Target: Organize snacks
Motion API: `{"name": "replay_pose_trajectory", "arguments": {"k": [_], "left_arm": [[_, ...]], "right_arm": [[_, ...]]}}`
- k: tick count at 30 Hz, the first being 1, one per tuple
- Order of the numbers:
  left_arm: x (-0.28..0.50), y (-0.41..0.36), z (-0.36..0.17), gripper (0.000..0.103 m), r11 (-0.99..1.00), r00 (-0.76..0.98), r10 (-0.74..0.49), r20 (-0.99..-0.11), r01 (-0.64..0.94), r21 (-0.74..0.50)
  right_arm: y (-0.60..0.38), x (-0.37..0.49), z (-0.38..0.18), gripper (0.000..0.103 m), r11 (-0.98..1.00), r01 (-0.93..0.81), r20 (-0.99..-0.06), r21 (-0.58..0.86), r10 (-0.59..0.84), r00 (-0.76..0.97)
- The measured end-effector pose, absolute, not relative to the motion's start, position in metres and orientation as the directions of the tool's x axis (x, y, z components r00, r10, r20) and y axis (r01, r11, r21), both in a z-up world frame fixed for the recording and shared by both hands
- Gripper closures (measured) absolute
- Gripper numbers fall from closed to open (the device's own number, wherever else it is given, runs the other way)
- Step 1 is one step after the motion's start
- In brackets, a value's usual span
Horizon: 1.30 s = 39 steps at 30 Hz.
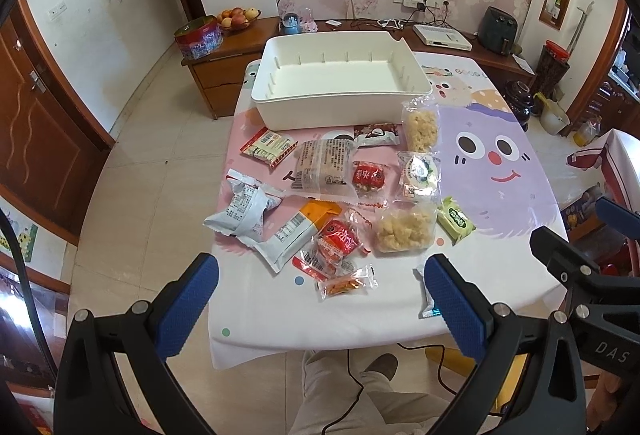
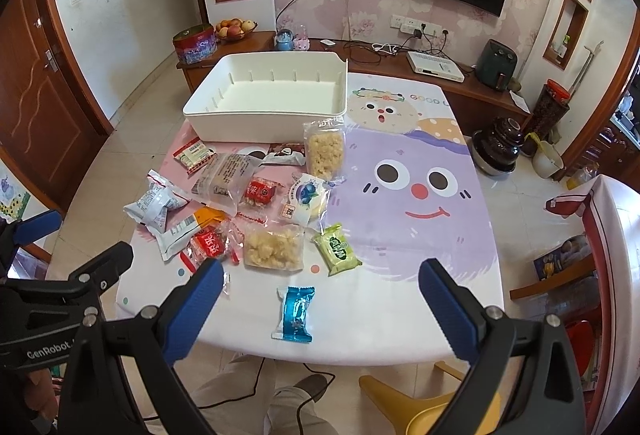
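Nothing has gone into the bin, so this looks like the very start: both grippers hang above the near edge of the desk (image 2: 400,299), jaws spread wide and holding nothing. The left gripper (image 1: 320,299) faces the main heap of snacks; the right gripper (image 2: 320,299) looks down on a blue wrapped sweet (image 2: 295,313) lying alone, closest to the edge. That sweet seems the easiest first pick, since it is apart from the rest and needs only a straight drop and a pinch across its width.

Beyond it lie a green packet (image 2: 336,249), two clear bags of pale puffed bits (image 2: 274,247), red-wrapped sweets (image 1: 338,241), silver pouches (image 1: 244,213) and a flat cake pack (image 1: 326,165), many overlapping. The crinkly wrappers would likely slip or drag neighbours. At the far end sits the white bin (image 1: 340,103), empty, with slotted inner walls.
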<state>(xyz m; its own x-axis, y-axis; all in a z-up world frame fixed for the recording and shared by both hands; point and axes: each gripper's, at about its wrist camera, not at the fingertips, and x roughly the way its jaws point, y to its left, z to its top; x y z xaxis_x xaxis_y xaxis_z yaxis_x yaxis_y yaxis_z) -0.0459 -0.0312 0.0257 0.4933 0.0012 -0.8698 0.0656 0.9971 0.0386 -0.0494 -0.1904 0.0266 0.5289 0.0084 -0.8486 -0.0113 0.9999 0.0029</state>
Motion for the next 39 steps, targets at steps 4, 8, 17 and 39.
{"name": "replay_pose_trajectory", "arguments": {"k": [4,8,17,39], "left_arm": [[-0.046,-0.027,0.024,0.001,0.998,0.485,0.006,-0.874,0.056,0.038],[-0.044,-0.026,0.022,0.001,0.998,0.481,0.002,-0.877,0.059,0.035],[-0.031,-0.028,0.018,0.004,0.997,0.479,-0.014,-0.878,0.074,0.024],[0.015,-0.006,0.013,0.007,0.992,0.502,-0.105,-0.859,0.112,-0.056]], "right_arm": [[-0.187,-0.054,0.025,0.006,1.0,-0.029,-0.853,0.01,0.024,0.522],[-0.185,-0.042,0.028,0.007,0.999,-0.036,-0.859,0.015,0.031,0.512],[-0.183,-0.035,0.024,0.007,0.999,-0.035,-0.857,0.026,0.04,0.514],[-0.175,0.006,0.012,0.007,0.999,-0.024,-0.884,0.038,0.044,0.465]]}}
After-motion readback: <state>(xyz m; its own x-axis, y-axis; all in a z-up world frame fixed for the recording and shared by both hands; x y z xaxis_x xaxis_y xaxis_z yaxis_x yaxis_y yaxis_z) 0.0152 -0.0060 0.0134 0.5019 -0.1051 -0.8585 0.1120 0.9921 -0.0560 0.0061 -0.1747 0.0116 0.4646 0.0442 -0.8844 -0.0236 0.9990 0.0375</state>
